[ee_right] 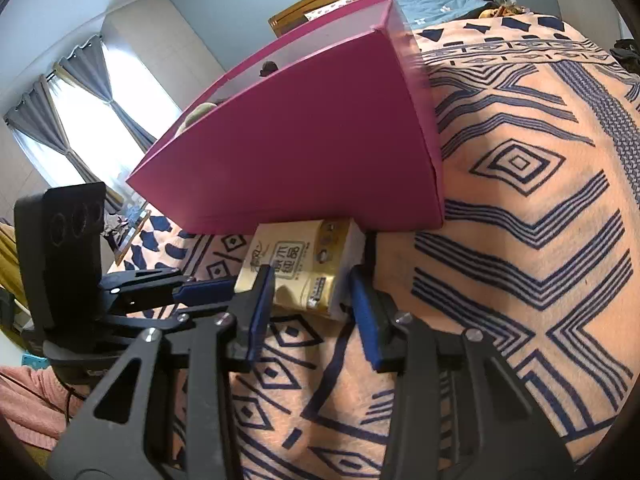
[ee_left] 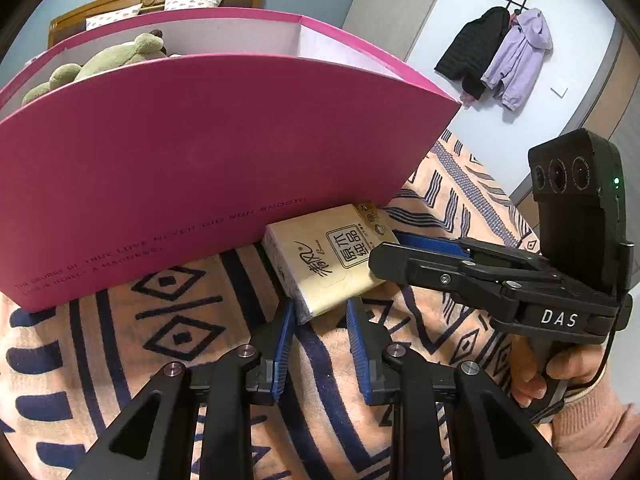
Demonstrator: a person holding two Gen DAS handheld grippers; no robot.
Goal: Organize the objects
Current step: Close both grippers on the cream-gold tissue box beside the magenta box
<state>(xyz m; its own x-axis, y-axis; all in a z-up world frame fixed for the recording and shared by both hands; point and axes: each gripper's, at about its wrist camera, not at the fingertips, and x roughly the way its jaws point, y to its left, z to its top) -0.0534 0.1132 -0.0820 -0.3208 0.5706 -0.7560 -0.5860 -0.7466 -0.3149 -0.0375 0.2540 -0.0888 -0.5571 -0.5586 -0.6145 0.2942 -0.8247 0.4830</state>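
Lying on the patterned blanket (ee_left: 120, 344) against the near wall of one pink box (ee_left: 208, 168) is one tissue pack (ee_left: 332, 256). Two grippers meet it: the left gripper (ee_left: 320, 312) pinches its near corner, the right gripper (ee_right: 312, 284) straddles its right end, pads touching. One green plush (ee_left: 116, 60) sits inside the box.

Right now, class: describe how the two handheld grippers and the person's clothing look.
Both the left gripper and the right gripper are black linkage frames with silver pivot screws and blue ribbed pads. The right one carries white DAS lettering, a black cable and a three-lens camera block. Knitted pink sleeve.
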